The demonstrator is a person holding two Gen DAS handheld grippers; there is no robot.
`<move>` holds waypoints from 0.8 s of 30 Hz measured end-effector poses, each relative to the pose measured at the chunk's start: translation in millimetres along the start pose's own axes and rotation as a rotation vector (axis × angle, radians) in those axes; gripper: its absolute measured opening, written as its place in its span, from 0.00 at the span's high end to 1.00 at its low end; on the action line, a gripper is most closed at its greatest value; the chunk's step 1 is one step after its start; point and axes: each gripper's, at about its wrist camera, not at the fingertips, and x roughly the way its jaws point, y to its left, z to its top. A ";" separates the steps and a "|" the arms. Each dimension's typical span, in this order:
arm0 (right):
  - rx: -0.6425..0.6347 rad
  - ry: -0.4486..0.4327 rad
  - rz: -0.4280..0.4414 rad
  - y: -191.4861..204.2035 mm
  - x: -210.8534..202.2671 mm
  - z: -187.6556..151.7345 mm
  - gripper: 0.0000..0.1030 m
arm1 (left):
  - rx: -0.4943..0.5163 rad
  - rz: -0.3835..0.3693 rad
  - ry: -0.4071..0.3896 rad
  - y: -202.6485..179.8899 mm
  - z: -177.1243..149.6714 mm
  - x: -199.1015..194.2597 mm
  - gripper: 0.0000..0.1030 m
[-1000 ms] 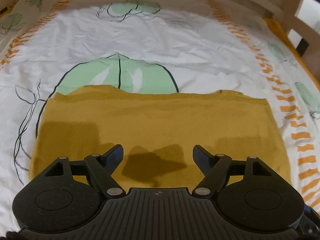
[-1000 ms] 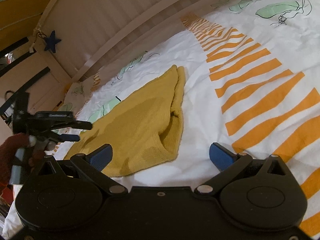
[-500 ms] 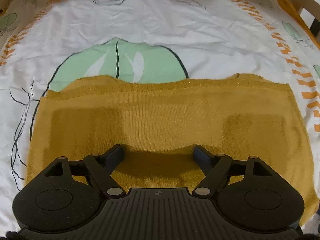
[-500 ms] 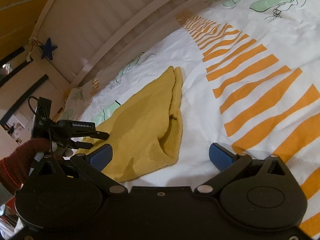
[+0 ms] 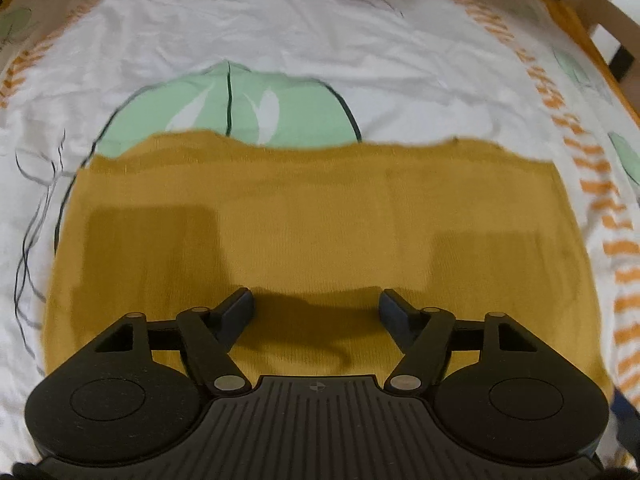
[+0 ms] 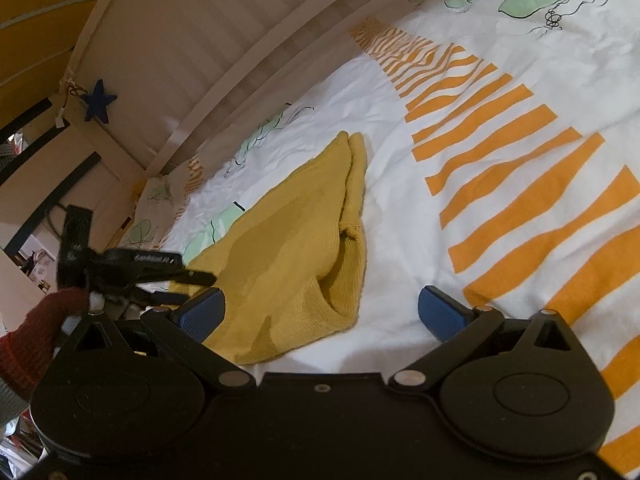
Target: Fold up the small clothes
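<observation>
The mustard garment (image 5: 320,216) lies flat on the bed's printed sheet (image 5: 360,40); the left tongs (image 5: 316,304) hang over its near part, spread, their jaws just narrowing, cloth below them unpinched; the right tongs (image 6: 320,312) stand spread beside its corner.

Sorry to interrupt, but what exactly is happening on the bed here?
A person is folding a mustard yellow garment on a patterned bedsheet. The left gripper hovers over its near edge, jaws open and just closing a little, nothing pinched. The right gripper waits open beside the garment's folded end.
</observation>
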 end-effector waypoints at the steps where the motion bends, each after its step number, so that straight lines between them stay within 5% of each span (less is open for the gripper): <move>1: 0.001 0.001 -0.001 0.4 0.0 -0.1 0.00 | 0.000 -0.008 0.001 0.5 -3.3 -2.6 0.33; 13: 0.034 0.004 0.019 -1.3 -3.0 1.7 0.00 | 0.065 0.025 -0.071 -4.6 -32.7 -3.4 0.30; 24: 0.194 0.096 0.156 -16.1 36.1 32.2 0.00 | 0.060 0.021 -0.075 -3.8 -32.5 0.7 0.22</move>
